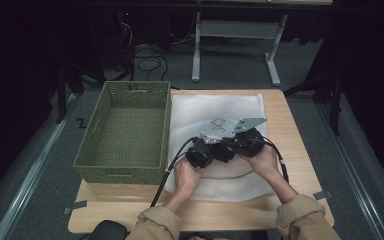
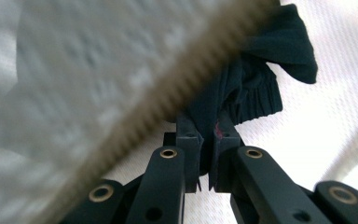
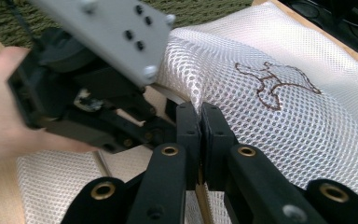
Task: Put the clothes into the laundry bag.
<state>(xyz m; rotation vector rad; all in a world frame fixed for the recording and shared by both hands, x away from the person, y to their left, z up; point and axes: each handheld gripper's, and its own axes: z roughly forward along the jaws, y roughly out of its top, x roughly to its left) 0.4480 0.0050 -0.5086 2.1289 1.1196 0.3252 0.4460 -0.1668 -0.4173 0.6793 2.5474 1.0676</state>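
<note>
A white mesh bag [image 1: 220,107] with a brown stitched figure [image 3: 275,84] lies flat on the wooden table [image 1: 292,130]. My right gripper [image 3: 200,116] is shut on the bag's [image 3: 270,135] brown-trimmed opening edge and holds it raised. My left gripper [image 2: 208,133] is shut on a dark navy ribbed cloth [image 2: 256,79], which rests against white mesh [image 2: 340,116] under the blurred lifted edge [image 2: 168,107]. In the high view the left gripper [image 1: 211,152] and the right gripper [image 1: 235,147] meet tip to tip over the bag's middle.
A green woven basket [image 1: 125,130] stands at the table's left, touching the bag's side; nothing shows inside it. The person's hands [image 1: 187,175] come in from the near edge. Beyond the table are a metal frame [image 1: 235,45] and cables on the floor.
</note>
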